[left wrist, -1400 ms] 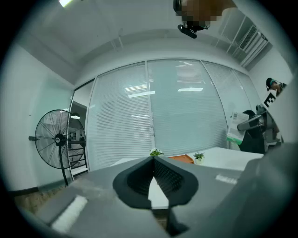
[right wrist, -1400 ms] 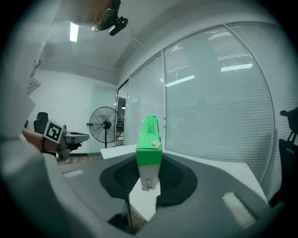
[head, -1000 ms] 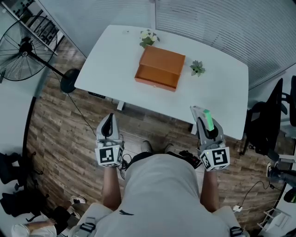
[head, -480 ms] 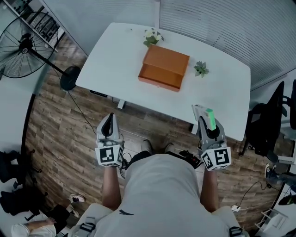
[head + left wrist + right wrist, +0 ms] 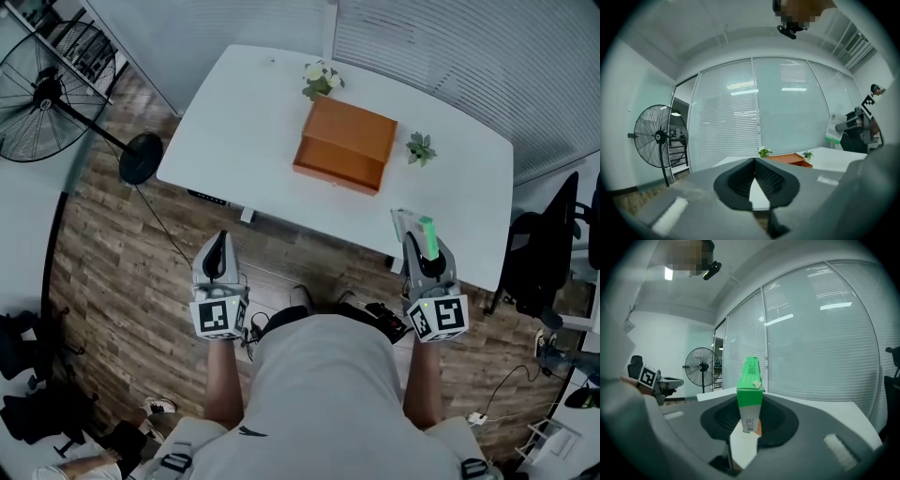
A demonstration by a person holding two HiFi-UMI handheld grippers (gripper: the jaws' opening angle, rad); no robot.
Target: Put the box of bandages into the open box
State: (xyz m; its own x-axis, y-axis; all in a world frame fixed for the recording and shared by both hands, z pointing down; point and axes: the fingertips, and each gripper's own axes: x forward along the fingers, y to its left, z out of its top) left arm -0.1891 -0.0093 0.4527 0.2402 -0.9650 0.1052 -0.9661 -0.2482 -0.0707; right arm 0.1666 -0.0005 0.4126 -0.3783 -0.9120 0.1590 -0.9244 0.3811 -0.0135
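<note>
The right gripper (image 5: 750, 423) is closed on the box of bandages (image 5: 750, 386): the jaws stand partly apart with both pads pressed on the narrow green-and-white carton, which stands upright between them. The left gripper (image 5: 754, 174) has its jaws together at the tips and holds nothing. In the head view, the right gripper (image 5: 419, 251) carries the box of bandages (image 5: 424, 234) above the near edge of the table (image 5: 244, 122), close to its near right corner; the left gripper (image 5: 219, 253) hangs over the wooden floor, short of the near edge. The orange open box (image 5: 349, 141) sits toward the far edge, between a flowering plant (image 5: 322, 78) at its far left corner and a small green plant (image 5: 421, 147) beside its right side. Over the last second, both grippers have kept the same stance and the grip has not altered; only the table has drifted slightly rightward in frame. Judgement: the carton is secured, but transport has barely begun, and it remains well apart from the open box.
</note>
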